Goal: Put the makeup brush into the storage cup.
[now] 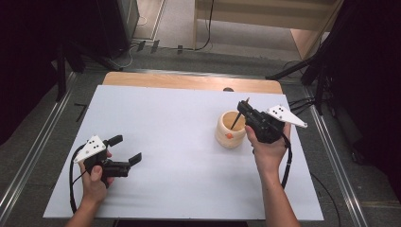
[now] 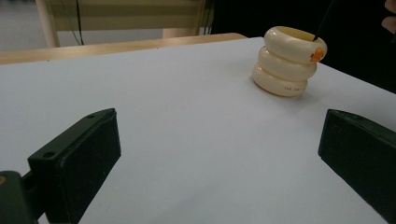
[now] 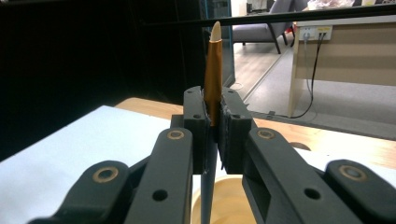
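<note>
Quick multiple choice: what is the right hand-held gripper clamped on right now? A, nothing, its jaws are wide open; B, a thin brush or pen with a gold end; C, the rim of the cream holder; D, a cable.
B: the right hand-held gripper has its jaws shut on a thin brush or pen whose lower end dips into the cream holder.

A glossy, smooth cream holder [image 2: 288, 60] is sitting at two o'clock on a matt white sheet [image 1: 179, 142] that is covering a wooden table [image 1: 189, 81].
</note>
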The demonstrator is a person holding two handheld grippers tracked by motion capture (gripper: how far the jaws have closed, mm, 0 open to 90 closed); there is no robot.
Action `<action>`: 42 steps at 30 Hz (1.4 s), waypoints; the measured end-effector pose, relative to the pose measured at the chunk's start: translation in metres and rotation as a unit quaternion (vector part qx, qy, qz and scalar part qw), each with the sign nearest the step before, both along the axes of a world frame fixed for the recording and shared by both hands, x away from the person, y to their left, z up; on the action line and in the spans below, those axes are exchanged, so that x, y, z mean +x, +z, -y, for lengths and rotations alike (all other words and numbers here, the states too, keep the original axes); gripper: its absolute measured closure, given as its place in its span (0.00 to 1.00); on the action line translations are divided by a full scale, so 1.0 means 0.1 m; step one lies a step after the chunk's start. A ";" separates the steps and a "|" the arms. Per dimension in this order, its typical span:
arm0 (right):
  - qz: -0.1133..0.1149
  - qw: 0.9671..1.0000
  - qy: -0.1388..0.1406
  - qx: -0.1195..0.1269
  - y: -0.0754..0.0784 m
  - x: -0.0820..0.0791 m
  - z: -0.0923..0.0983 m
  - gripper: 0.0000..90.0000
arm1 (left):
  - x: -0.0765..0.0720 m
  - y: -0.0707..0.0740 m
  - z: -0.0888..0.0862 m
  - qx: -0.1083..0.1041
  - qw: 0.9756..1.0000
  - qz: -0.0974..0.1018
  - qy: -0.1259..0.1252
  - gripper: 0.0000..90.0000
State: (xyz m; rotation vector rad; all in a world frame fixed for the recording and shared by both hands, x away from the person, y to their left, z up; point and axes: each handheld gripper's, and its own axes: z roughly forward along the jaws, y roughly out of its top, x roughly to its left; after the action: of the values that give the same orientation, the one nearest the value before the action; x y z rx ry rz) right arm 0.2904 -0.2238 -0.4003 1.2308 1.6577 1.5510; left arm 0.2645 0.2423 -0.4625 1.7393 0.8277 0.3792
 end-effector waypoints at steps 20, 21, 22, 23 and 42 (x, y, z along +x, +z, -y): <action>-0.016 0.999 -0.014 -0.024 -0.23 0.12 0.01 0.94 | -0.02 0.00 0.05 0.009 1.000 0.006 -0.008 0.00; -0.019 0.999 -0.015 -0.027 -0.26 0.13 0.01 0.94 | -0.01 0.00 0.05 0.009 1.000 0.006 -0.008 0.00; -0.022 0.999 -0.016 -0.028 -0.27 0.13 0.01 0.94 | -0.01 0.00 0.05 0.009 1.000 0.007 -0.008 0.00; -0.025 0.999 -0.016 -0.030 -0.28 0.14 0.01 0.94 | -0.01 0.00 0.05 0.009 1.000 0.007 -0.007 0.00; -0.051 0.997 -0.027 -0.046 -0.51 0.20 0.03 0.94 | 0.00 0.01 0.06 0.009 1.000 0.010 -0.011 0.00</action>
State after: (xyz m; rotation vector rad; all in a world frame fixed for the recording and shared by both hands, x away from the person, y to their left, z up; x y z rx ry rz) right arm 0.3108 -0.2271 -0.4512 1.3141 1.7254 1.3850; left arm 0.2642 0.2364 -0.4619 1.7578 0.7923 0.3889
